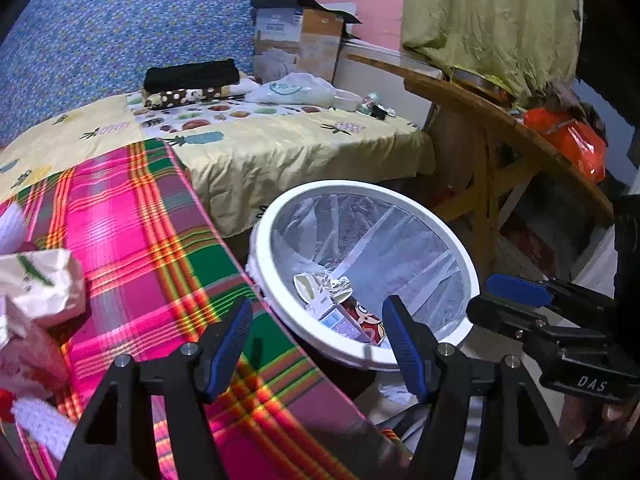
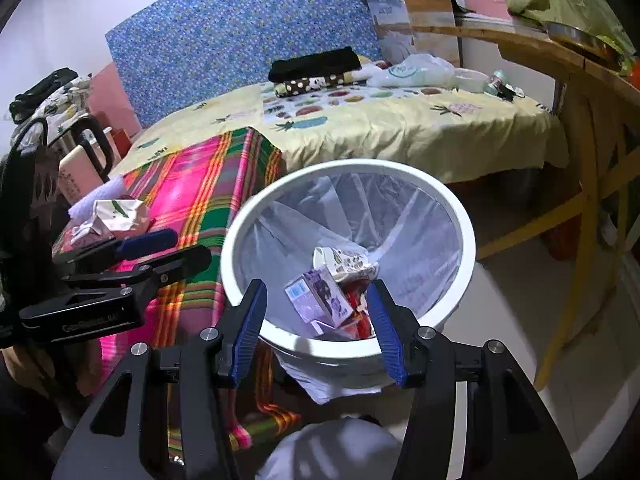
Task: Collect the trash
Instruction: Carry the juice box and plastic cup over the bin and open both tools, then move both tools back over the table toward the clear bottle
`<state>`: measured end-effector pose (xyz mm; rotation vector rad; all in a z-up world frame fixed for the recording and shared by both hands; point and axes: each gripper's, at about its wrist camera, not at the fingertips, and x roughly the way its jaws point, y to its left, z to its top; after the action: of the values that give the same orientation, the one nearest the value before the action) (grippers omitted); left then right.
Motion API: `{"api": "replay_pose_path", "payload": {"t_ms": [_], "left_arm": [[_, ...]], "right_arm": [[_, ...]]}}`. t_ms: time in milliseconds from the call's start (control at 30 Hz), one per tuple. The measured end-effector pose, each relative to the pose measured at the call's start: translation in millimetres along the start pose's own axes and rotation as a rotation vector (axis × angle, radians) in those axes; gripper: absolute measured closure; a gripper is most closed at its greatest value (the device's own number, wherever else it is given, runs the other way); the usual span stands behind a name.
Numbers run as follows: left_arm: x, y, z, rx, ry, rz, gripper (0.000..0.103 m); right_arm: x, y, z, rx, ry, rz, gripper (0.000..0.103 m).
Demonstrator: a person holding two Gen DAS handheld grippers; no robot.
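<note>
A white trash bin (image 1: 352,186) (image 2: 348,166) with a clear liner stands on the floor beside the bed. In it lie a purple carton (image 2: 320,300) (image 1: 340,322), a printed paper cup (image 2: 340,258) (image 1: 306,282) and other wrappers. My right gripper (image 2: 316,288) hovers open over the bin's near rim with nothing between its pads. My left gripper (image 1: 320,308) is open and empty above the edge of the pink plaid blanket (image 1: 132,216), next to the bin. A crumpled white carton (image 1: 44,280) (image 2: 116,212) lies with other scraps on the blanket at the left.
The bed carries a yellow fruit-print sheet (image 1: 280,140), a black folded cloth (image 1: 190,74), a plastic bag (image 1: 296,90) and a cardboard box (image 1: 298,42). A wooden table (image 1: 480,112) with an orange bag (image 1: 568,140) stands right of the bin.
</note>
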<state>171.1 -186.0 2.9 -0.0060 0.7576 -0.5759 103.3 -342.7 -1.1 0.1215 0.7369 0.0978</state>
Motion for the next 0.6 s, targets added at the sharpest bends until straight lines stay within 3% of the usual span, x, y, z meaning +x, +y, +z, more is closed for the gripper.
{"api": "replay_pose_path", "payload": {"t_ms": [333, 600], "left_arm": [[-38.8, 19.4, -18.4, -0.055, -0.048, 0.077, 0.034], [-63.5, 42.1, -38.7, -0.11, -0.065, 0.157, 0.034]], "right_arm": [[-6.7, 27.4, -0.8, -0.049, -0.033, 0.023, 0.049], [-4.8, 50.6, -3.9, -0.086, -0.029, 0.105, 0.049]]}}
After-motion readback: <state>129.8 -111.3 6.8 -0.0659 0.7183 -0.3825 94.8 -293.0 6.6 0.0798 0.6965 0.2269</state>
